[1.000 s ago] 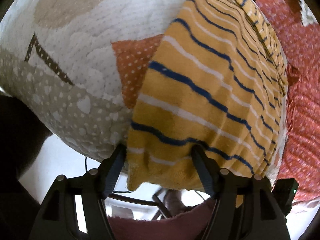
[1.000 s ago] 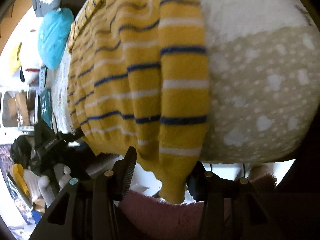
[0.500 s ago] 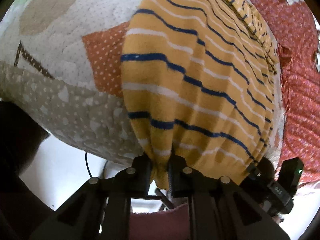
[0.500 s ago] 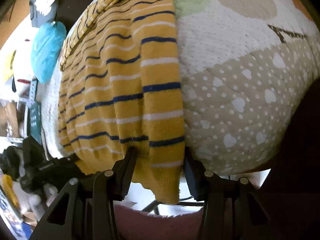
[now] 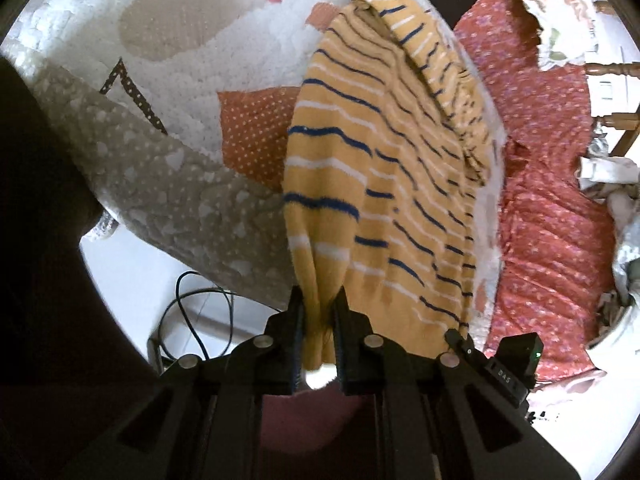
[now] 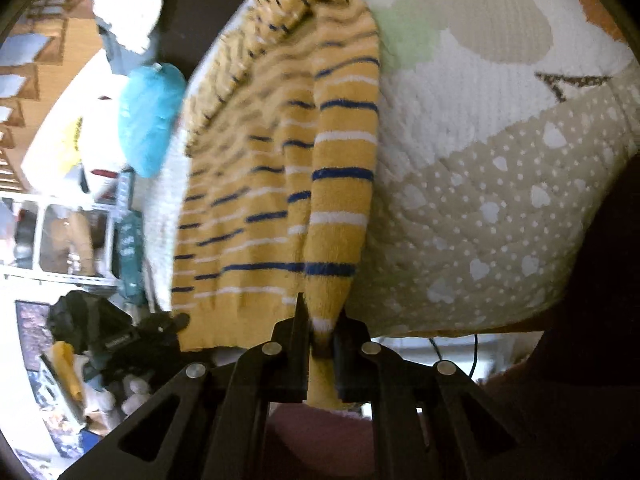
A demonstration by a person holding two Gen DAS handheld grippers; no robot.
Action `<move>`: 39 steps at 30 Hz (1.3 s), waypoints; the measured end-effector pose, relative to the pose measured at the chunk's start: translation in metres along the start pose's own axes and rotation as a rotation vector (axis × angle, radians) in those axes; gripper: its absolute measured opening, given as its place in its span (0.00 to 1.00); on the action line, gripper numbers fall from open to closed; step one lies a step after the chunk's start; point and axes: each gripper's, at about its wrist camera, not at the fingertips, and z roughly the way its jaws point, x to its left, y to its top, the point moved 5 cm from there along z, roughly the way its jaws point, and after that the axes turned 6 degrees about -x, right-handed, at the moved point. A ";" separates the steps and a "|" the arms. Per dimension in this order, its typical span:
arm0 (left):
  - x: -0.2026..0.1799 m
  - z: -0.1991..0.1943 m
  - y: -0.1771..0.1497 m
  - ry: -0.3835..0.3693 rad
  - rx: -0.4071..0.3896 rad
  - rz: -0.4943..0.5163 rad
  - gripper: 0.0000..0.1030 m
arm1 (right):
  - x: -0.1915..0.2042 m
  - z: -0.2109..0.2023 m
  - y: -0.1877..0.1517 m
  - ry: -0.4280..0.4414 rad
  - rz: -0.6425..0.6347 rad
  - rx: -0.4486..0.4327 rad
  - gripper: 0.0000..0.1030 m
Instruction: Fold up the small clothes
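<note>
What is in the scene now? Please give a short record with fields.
garment: yellow striped sweater, lying on the quilt
left gripper: just closed, shut on the sweater's near hem
right gripper: just closed, shut on the sweater's near hem
beside quilt: red floral fabric
fold: not yet made

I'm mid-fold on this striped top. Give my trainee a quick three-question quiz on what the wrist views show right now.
1. True or false: the left claw is open.
2. What does the right claw pinch: A) the blanket, B) the striped sweater, C) the red sheet?
3. What colours are the sweater's stripes?

Key: 1 false, it is shut on the sweater's hem. 2 B. 3 Blue and white on yellow.
</note>
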 end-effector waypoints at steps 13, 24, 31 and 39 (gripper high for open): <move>-0.027 0.006 0.032 0.017 -0.037 0.009 0.09 | 0.003 -0.011 0.024 0.050 0.054 -0.045 0.09; -0.131 0.027 0.179 0.051 -0.184 0.134 0.09 | 0.086 0.007 0.167 0.050 -0.068 -0.186 0.09; -0.176 0.076 0.272 0.139 -0.210 0.185 0.09 | 0.088 0.063 0.265 -0.059 -0.031 -0.235 0.09; -0.172 0.120 0.340 0.172 -0.192 0.117 0.09 | 0.063 0.104 0.325 -0.089 0.099 -0.262 0.11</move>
